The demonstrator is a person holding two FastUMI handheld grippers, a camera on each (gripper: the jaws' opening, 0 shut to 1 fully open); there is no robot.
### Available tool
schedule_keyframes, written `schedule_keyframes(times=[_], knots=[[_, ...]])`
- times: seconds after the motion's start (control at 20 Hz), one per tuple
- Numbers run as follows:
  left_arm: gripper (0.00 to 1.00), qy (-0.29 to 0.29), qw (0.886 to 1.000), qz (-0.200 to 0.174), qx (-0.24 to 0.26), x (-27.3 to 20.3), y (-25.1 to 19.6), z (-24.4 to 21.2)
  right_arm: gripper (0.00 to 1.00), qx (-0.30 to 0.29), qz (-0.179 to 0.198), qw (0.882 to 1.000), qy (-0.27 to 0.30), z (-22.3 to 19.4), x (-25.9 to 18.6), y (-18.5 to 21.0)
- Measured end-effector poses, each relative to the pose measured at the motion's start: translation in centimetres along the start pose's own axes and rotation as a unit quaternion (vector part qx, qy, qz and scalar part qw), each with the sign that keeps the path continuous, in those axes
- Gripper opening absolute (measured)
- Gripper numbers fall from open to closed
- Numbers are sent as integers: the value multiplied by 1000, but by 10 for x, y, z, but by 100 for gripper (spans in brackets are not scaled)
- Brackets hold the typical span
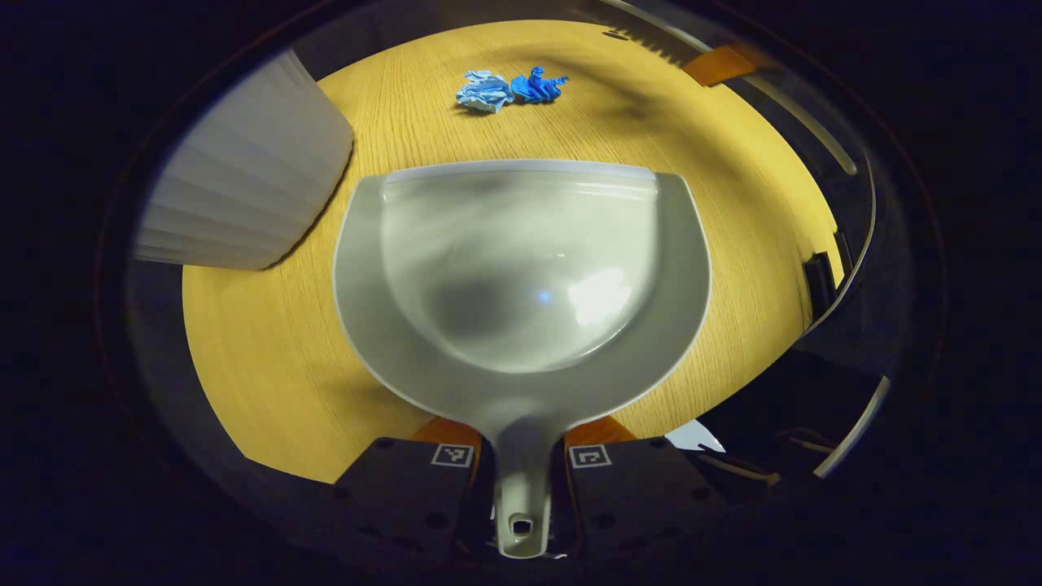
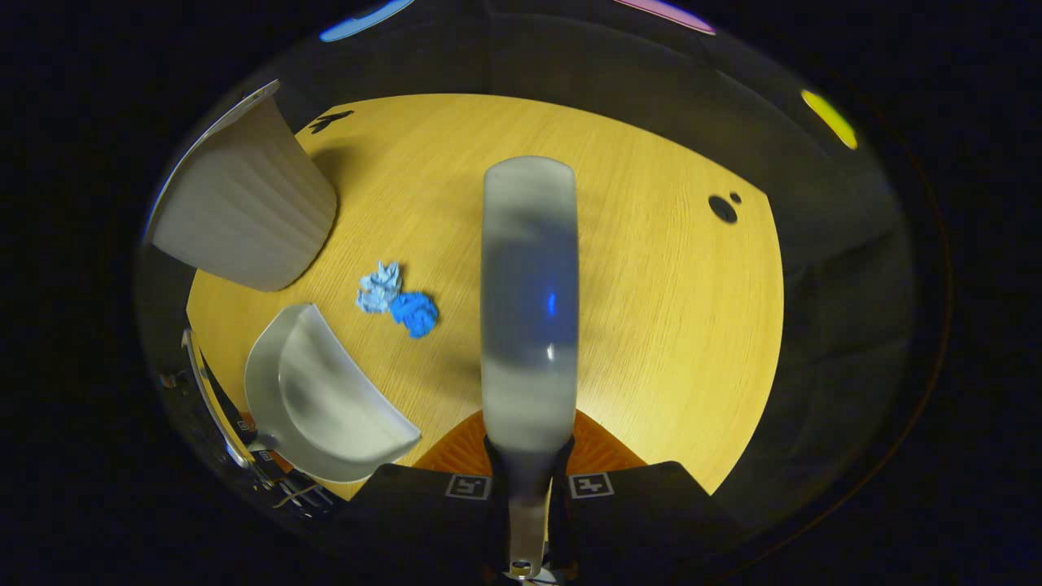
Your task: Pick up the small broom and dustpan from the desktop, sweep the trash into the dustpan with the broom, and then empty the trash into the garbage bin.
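Observation:
My left gripper (image 1: 521, 468) is shut on the handle of a grey dustpan (image 1: 521, 268), whose mouth points toward two crumpled bits of trash, a pale blue wad (image 1: 483, 90) and a darker blue wad (image 1: 536, 86), lying a short way beyond its front lip. My right gripper (image 2: 527, 487) is shut on the handle of the small grey broom (image 2: 529, 301), which juts forward above the wooden desktop (image 2: 651, 285). In the right gripper view the dustpan (image 2: 326, 399) sits at lower left, with the pale wad (image 2: 378, 289) and dark wad (image 2: 415, 313) between it and the broom.
A white ribbed garbage bin (image 1: 252, 179) stands at the left of the desktop (image 1: 733, 203), close to the dustpan's left side; in the right gripper view the bin (image 2: 244, 203) is at upper left. Two dark round holes (image 2: 723, 208) mark the desktop's far right.

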State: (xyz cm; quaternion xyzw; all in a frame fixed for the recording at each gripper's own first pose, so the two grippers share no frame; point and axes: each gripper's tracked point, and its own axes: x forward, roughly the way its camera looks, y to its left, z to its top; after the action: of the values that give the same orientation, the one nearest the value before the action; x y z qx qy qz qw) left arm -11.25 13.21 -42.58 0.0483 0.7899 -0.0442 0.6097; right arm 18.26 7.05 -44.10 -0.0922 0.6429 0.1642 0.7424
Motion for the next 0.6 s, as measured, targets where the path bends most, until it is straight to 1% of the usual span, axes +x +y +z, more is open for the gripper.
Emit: schedule_keyframes(times=[0.05, 0.1, 0.2, 0.35, 0.45, 0.5, 0.55, 0.6], knots=[[27, 4, 1000, 0, 1, 0, 2, -1, 20, -41, -21, 999, -5, 19, 8, -7], [26, 3, 1000, -1, 2, -1, 2, -1, 20, -81, -34, 996, -7, 33, 17, -8], [27, 6, 1000, 4, 0, -2, 1, -2, 20, -137, -29, 990, 12, 46, 36, 2], [27, 13, 1000, 11, 2, -3, 1, -2, 20, -199, -37, 978, 57, 44, 74, 19], [26, 14, 1000, 11, 1, -3, 1, -2, 20, -255, -50, 962, 86, 32, 93, 24], [26, 14, 1000, 11, 0, -3, 1, -2, 20, -285, -57, 951, 100, 28, 95, 27], [26, 12, 1000, 11, -1, -3, 2, -2, 20, -322, -70, 940, 92, 34, 97, 29], [26, 10, 1000, 11, 0, -2, 1, -1, 19, -354, -67, 928, 97, 34, 93, 35]])
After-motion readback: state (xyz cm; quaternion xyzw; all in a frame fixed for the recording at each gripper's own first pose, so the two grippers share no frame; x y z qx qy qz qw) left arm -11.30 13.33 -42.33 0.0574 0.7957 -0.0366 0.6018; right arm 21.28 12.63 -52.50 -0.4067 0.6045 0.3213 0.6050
